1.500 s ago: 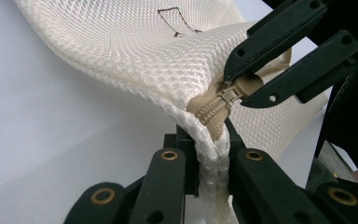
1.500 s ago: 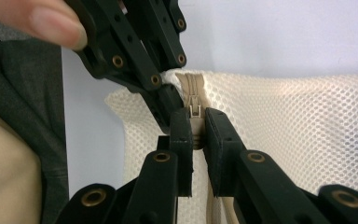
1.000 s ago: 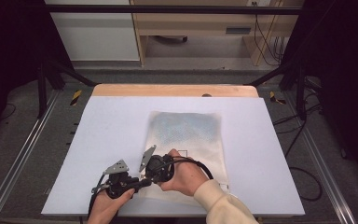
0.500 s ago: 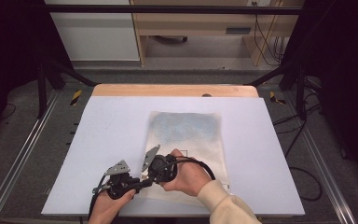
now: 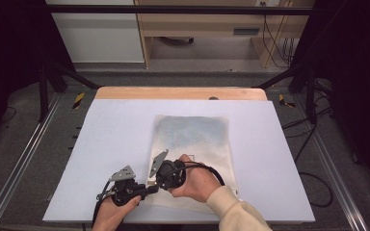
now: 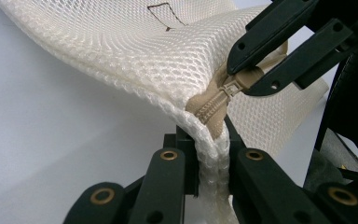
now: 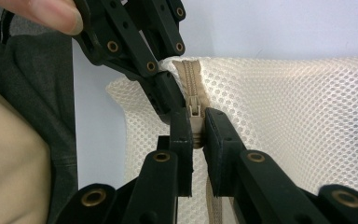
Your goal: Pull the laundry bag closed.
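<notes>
The zipper pull [image 7: 195, 111] of the cream mesh laundry bag [image 5: 192, 139] sits right between the tips of the right claw [image 7: 195, 126], which is closed on it — the tan slider is pinched from both sides, with the zipper tape [image 7: 189, 74] running straight on ahead of the claw, away from it. The left claw [image 6: 211, 154] is closed too, clamped on the mesh edge at the bag's corner, where the tan tape ends; in the left gripper view the right claw [image 6: 242, 79] shows just beyond and above that corner, nipping the slider [image 6: 230, 86].

The relation that counts is the line of the zipper. From the left claw the tape leads up and away to the slider, so the two grips sit close together on one short stretch of the same seam. In the high view both claws meet at the bag's near-left corner, the left claw [image 5: 150, 185] just to the left of the right claw [image 5: 152, 179], while the rest of the bag lies flat on the white table [image 5: 106, 134], stretching away from the person.

My reading is that the slider is near the end of its track by the left claw's anchor. The pull would have to run along the tape's long axis, directly away from the left claw — the left holding the corner taut against it.
</notes>
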Demonstrator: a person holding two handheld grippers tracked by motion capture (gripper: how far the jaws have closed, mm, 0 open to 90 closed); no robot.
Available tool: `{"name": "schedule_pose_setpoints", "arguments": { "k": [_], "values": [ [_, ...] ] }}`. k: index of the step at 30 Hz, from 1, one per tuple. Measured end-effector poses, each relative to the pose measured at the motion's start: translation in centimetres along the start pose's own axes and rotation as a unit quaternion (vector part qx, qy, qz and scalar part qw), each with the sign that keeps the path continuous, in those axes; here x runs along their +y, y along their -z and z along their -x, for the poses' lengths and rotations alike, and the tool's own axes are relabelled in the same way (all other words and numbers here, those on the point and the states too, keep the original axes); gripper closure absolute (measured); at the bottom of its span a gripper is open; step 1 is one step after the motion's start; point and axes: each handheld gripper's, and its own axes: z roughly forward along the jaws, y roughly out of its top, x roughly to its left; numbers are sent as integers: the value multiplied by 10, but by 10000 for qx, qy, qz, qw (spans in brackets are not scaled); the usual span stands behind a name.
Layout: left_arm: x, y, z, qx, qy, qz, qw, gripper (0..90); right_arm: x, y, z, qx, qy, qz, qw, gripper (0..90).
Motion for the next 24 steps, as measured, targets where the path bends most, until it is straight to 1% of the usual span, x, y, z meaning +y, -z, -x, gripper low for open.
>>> {"name": "schedule_pose_setpoints", "arguments": {
  "k": [4, 6, 8, 9, 11, 13, 14, 15, 17, 23, 24],
  "values": [
    [0, 1, 0, -9, -4, 17, 10000, 839, -1, 0, 0, -8, -41, -11, 10000, 823],
    [1, 0, 1, -20, -8, 34, 10000, 839, -2, 0, 1, -14, 0, -10, 10000, 823],
    [1, 0, 1, -28, -12, 33, 10000, 839, -4, 0, 1, -19, -50, -29, 10000, 823],
    [1, 0, 1, -28, -16, 22, 10000, 839, -4, 1, 2, -18, -11, -42, 10000, 823],
    [0, 0, 1, -31, -35, 11, 10000, 839, -6, 0, 2, -16, -50, -99, 9999, 823],
    [1, 0, 1, -39, -26, 21, 10000, 839, -7, 0, 3, -11, -34, -110, 9999, 823],
    [1, 0, 1, -42, -21, 22, 10000, 838, -7, 0, 3, -10, -69, -83, 9999, 823],
    [1, 0, 1, -48, -6, 40, 10000, 838, -8, 0, 4, -9, -44, -101, 9999, 823],
    [1, 1, 1, -66, 2, 53, 10000, 838, -10, 1, 5, -40, -76, -143, 9999, 823],
    [0, -1, 3, -74, -32, 7, 10000, 839, -15, 2, 5, -15, -131, -128, 9998, 823],
    [0, -1, 3, -72, -30, 6, 10000, 839, -16, 2, 5, -41, -126, -151, 9998, 823]
  ]
}}
